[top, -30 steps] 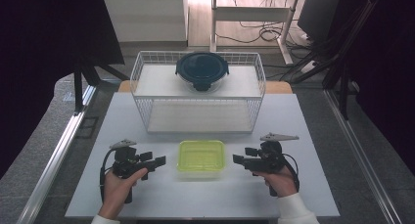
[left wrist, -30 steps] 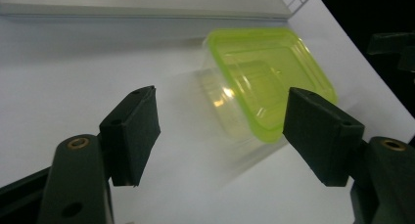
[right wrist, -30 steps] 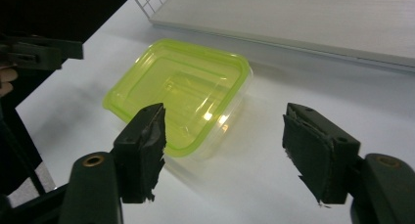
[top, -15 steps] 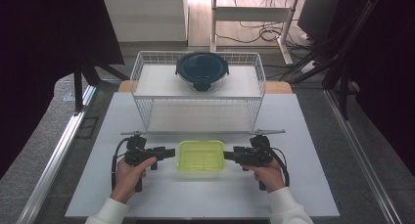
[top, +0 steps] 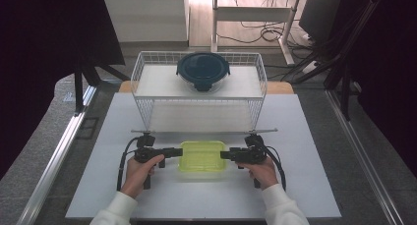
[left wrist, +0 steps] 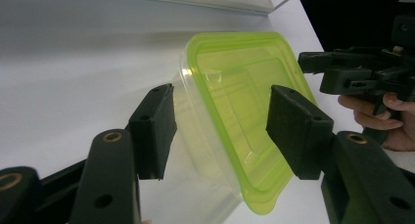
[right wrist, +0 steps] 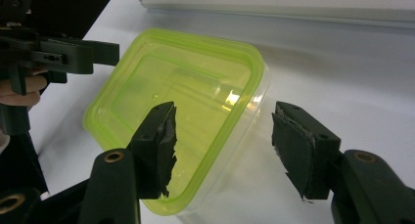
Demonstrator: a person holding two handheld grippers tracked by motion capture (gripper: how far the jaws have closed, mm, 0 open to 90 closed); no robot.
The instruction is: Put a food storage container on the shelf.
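A clear box with a yellow-green lid [top: 202, 156] lies on the white table near the front edge. My left gripper [top: 176, 152] comes in from the box's left end and my right gripper [top: 227, 154] from its right end. In the left gripper view the jaws straddle the box's [left wrist: 240, 87] near rim, my left gripper [left wrist: 222, 131] open with gaps showing at both pads. In the right gripper view my right gripper [right wrist: 227, 141] likewise brackets a corner of the box [right wrist: 186, 92], pads apart from it. Both pairs of jaws have just been closing around the box.
A white wire basket [top: 147, 112] stands just behind the box, with a dark round lidded container [top: 203, 70] at its far side. Bare white table [top: 305, 136] spreads to either side. Metal rails [top: 59, 151] run along the table's edges.
Both grippers have moved inward and slightly down, from wide of the box to its two ends. Their jaws have narrowed. The box has not moved.
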